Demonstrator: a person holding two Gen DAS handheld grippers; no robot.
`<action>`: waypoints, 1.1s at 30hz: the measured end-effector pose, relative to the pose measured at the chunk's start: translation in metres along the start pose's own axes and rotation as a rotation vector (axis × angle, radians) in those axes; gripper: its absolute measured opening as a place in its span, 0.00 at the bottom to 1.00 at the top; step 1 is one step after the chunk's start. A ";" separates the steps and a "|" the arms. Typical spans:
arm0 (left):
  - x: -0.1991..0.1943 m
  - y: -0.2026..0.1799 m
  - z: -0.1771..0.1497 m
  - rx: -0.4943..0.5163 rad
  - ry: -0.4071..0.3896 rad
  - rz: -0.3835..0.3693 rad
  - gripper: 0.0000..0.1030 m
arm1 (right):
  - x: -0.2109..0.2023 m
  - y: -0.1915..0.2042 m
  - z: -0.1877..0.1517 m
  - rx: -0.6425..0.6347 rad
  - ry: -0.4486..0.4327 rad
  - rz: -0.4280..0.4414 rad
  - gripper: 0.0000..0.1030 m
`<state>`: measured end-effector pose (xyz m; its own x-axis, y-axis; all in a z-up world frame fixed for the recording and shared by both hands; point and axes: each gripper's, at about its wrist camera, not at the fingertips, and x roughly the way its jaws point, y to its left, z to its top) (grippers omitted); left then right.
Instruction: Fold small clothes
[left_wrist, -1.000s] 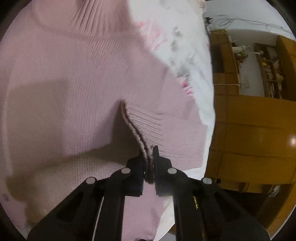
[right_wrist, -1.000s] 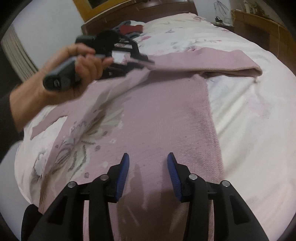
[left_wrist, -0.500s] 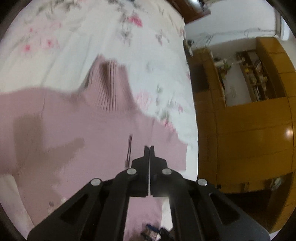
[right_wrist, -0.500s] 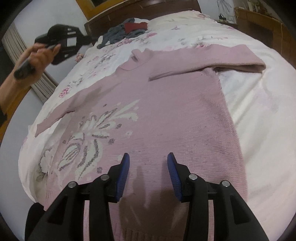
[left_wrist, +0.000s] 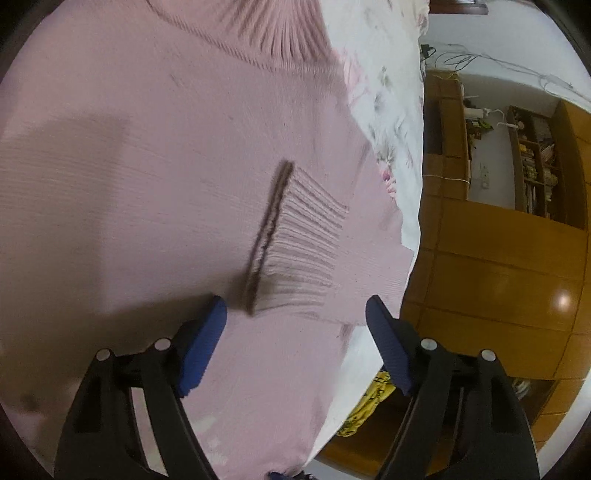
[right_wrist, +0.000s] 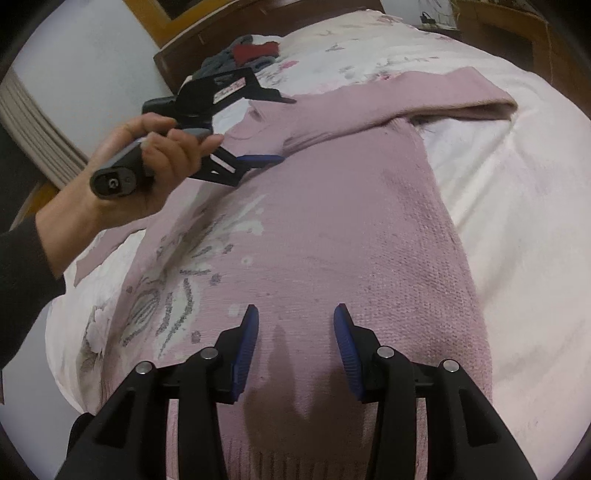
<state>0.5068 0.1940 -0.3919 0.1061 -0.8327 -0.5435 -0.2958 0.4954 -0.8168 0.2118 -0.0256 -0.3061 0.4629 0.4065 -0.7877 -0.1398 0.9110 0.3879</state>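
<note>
Overhead, left gripper (left_wrist: 295, 314) jaws wide above sweater cuff (left_wrist: 295, 243).

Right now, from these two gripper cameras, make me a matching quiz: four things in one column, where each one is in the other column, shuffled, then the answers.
Things:
1. folded sleeve
2. floral knit pattern
3. pile of clothes
4. yellow item

Places:
A. by the headboard
B. on the floor beside the bed
C. laid across the sweater's chest
D. on the sweater's front, under the left hand

Pairs: 1-C, 2-D, 3-A, 4-B
</note>
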 end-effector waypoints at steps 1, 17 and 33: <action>0.003 0.000 0.001 -0.005 0.004 -0.004 0.65 | 0.001 -0.001 0.000 0.007 0.000 0.004 0.42; -0.117 -0.048 -0.002 0.162 -0.194 -0.003 0.03 | -0.004 0.012 -0.001 -0.004 -0.005 0.033 0.43; -0.263 0.065 0.006 0.031 -0.359 0.114 0.03 | 0.000 0.034 -0.004 -0.050 0.021 0.036 0.43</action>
<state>0.4657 0.4465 -0.3034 0.4019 -0.6344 -0.6603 -0.2969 0.5919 -0.7494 0.2035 0.0055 -0.2947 0.4383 0.4400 -0.7838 -0.2001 0.8979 0.3922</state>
